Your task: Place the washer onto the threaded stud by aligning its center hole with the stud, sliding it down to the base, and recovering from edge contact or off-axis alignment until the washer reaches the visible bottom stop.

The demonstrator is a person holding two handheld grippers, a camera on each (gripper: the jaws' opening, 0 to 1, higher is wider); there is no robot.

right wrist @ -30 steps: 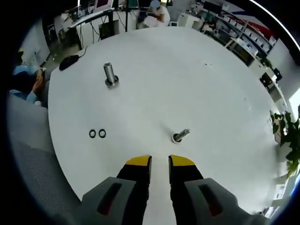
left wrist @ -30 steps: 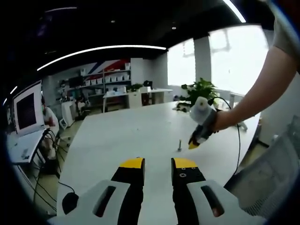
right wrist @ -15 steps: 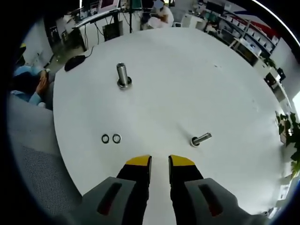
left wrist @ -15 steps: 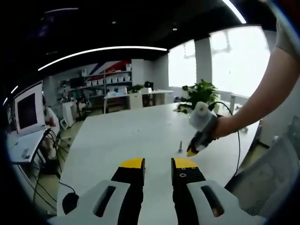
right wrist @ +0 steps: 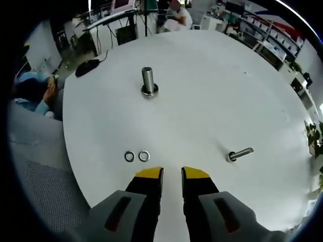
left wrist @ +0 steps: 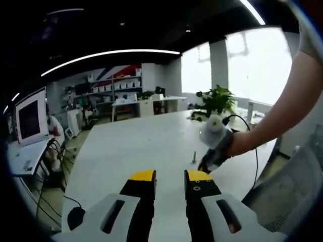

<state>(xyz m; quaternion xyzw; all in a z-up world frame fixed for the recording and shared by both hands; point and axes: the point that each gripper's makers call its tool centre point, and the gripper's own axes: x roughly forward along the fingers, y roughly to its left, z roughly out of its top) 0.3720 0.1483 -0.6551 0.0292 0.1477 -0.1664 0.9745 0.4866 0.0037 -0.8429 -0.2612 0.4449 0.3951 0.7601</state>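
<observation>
Two small metal washers lie side by side on the white round table, just ahead and left of my right gripper. That gripper stands open with nothing between its jaws. A thick upright stud stands farther off, and a thinner stud stands to the right. In the left gripper view my left gripper hovers open and empty over the table. Beyond it, the right gripper is held by a person's arm next to a small stud.
A black mouse with its cable lies near the table's far left edge. A seated person and a mesh chair are at the left rim. Desks, a monitor and a plant stand beyond the table.
The right gripper has come lower and nearer the washers, so the washers and studs sit further right and lower in its view. The left gripper has not moved.
</observation>
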